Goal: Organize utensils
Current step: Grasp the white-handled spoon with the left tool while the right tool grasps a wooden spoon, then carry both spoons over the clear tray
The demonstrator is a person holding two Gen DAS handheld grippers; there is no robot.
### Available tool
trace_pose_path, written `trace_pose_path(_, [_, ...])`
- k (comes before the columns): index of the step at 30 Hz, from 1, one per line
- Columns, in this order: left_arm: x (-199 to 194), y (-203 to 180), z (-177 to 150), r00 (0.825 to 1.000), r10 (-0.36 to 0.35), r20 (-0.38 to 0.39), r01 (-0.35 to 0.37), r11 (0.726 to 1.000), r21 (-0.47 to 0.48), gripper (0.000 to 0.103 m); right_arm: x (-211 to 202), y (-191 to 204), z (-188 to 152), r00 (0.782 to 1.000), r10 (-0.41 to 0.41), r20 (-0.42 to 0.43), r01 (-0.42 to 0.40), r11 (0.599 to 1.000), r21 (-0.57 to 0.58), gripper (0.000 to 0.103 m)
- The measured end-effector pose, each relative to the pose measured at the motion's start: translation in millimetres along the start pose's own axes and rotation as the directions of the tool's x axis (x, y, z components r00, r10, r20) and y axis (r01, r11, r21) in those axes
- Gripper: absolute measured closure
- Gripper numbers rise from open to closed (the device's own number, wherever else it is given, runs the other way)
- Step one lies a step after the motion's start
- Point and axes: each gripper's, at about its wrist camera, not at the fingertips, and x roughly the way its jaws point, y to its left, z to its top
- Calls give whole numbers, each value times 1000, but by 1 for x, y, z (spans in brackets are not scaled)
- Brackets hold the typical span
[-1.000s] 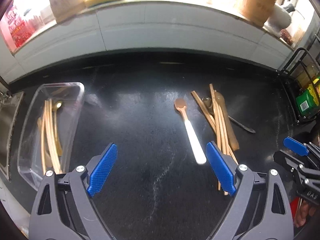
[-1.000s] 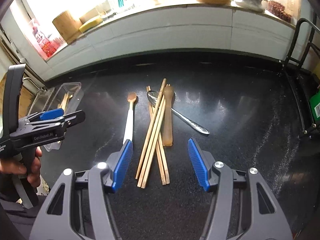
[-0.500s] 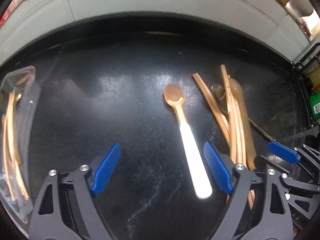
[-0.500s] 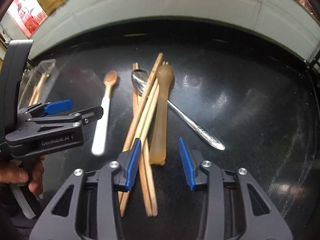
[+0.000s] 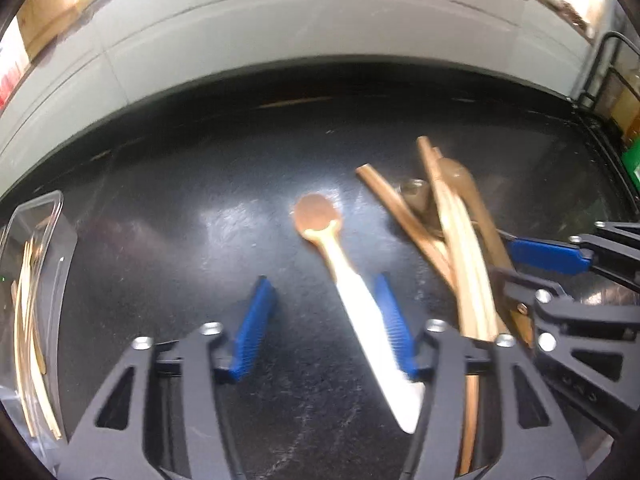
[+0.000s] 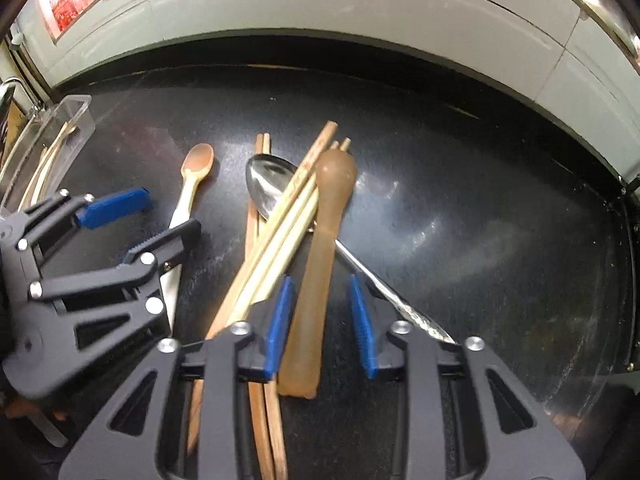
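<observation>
Left gripper [image 5: 324, 324]: the jaws are closing, at a narrow-to-middling gap. Between the blue ribbed pads [image 5: 254, 328] lies the white-handled spoon with a small brown wooden bowl [image 5: 360, 312]. Its white handle runs close along the right-hand pad (contact there cannot be told through the blur), while a clear gap separates it from the left-hand pad. The brown bowl lies beyond the fingertips on the black speckled countertop [image 5: 180, 208].

Right gripper [image 6: 322, 320]: the jaws are closing and stand narrow. Between the pads lies the long translucent amber-brown utensil with a rounded head [image 6: 320, 280]. Its handle is close to the left-hand pad, with a visible gap on the right-hand side. Its butt end lies level with the pad roots; its head lies beyond the fingertips.

Outward from the right jaws:
- Just left of the left-hand pad, the bundle of pale and darker wooden chopsticks [image 6: 280, 232] crosses diagonally, passing under the gripper body.
- Beyond the fingertips, the polished metal spoon [image 6: 268, 184] lies bowl-up beneath the chopsticks; its handle runs out past the right-hand pad.

Far left of the left jaws, the clear plastic rectangular tray [image 5: 52, 240] holds several pale wooden sticks. A white tiled wall [image 5: 280, 32] edges the countertop beyond both grippers.
</observation>
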Motion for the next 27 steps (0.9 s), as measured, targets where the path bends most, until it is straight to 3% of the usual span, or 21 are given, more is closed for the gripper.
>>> trace_pose_path(2, [-2,-9,-1,1000,-4,8,4,1000,30,83,0,1,2,1000,11,-1,-11,1000,5,87])
trace_pose_path(8, [1,-4,4,1000,4,-30,-4,1000,-1,91,0,-9,7,997,74,-24,-72,994,82,89])
trace_pose_path(15, [-30,15,17,1000,-12,-14,12,1000,-26,91,-44,-17,0,996,80,30,-83,988,134,89])
trace_pose_path(21, [-93,23,21,999,-26,28,27,1000,-9,91,-112,-12,-15,990,72,119,-90,985,149,89])
trace_pose_path(27, [-153,35,4,999,-30,42,31,999,-22,91,-170,1,-42,978,60,202,-92,984,151,89])
